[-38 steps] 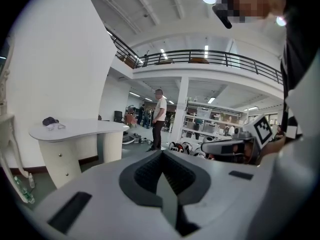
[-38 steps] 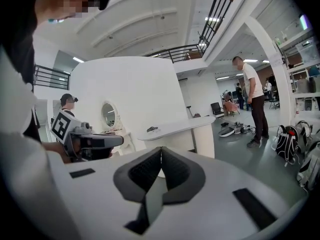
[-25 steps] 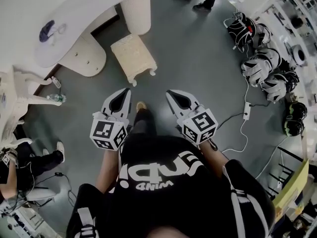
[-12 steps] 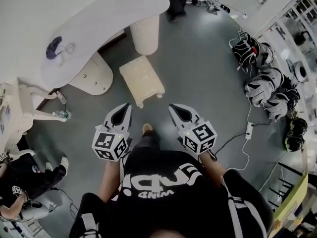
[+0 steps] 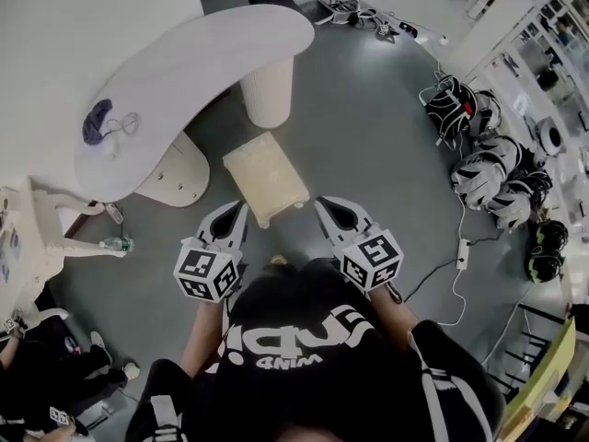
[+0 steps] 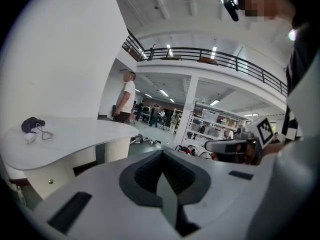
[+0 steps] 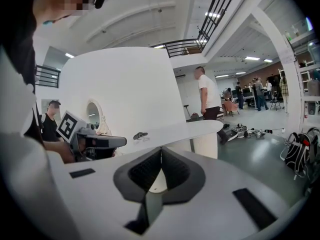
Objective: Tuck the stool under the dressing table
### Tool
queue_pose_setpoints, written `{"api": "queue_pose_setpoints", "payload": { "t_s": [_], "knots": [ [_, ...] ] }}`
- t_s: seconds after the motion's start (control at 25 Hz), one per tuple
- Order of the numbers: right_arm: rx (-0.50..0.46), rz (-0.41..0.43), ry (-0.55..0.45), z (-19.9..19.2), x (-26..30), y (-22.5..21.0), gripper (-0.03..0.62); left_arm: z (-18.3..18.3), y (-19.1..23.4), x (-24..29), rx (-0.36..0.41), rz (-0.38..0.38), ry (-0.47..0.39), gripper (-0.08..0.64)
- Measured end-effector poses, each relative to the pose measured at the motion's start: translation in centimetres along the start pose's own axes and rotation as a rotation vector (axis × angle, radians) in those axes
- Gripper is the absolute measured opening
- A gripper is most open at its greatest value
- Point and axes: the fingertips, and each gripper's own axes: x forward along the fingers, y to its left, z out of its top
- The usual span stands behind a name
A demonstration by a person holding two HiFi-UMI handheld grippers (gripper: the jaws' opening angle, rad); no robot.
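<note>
A cream square stool (image 5: 265,177) stands on the grey floor just in front of the white curved dressing table (image 5: 198,72), outside its overhang. The table rests on a ribbed round leg (image 5: 268,91) and a drawer unit (image 5: 171,174). My left gripper (image 5: 238,211) is shut and empty, its tip near the stool's near left corner. My right gripper (image 5: 322,205) is shut and empty too, just right of the stool's near edge. In the left gripper view the tabletop (image 6: 65,139) shows left of the closed jaws; the stool is hidden there.
A dark pouch with a cord (image 5: 98,121) lies on the tabletop. Helmets and bags (image 5: 488,164) line the floor at the right, with a white cable (image 5: 457,274). A water bottle (image 5: 115,245) stands at the left. A person (image 6: 125,96) stands beyond the table.
Both grippers and I have moved forward toward the stool and table; the stool now lies right at the gripper tips. Both jaws stay shut.
</note>
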Motion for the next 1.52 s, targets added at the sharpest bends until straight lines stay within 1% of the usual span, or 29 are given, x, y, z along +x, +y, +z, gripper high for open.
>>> {"api": "queue_pose_setpoints", "payload": {
  "t_s": [0.4,0.64,1.0,1.24,1.36,1.44,1.52],
  "knots": [
    [-0.003,-0.016,0.023,1.2,2.9,-3.5,0.023,1.5,2.4,3.7,-0.014,0.0,-0.002,0.009],
    [0.001,0.016,0.023,2.5,5.6,-6.1,0.023,2.8,3.9,6.7,-0.025,0.026,0.001,0.009],
    [0.0,0.049,0.036,4.7,8.6,-13.3,0.023,5.4,4.7,13.8,-0.029,0.06,-0.003,0.009],
    [-0.004,0.094,0.056,5.7,10.2,-18.0,0.023,6.5,4.6,18.8,-0.037,0.045,0.021,0.009],
    [-0.014,0.116,0.078,5.7,11.6,-19.2,0.023,6.5,5.6,19.8,-0.034,0.086,0.04,0.009],
    [-0.01,0.132,0.09,5.6,12.7,-19.0,0.023,6.2,6.8,19.5,-0.045,0.11,0.055,0.009],
    [-0.013,0.145,0.097,5.8,13.6,-18.8,0.023,6.2,7.6,19.2,-0.065,0.119,0.048,0.009]
  ]
}}
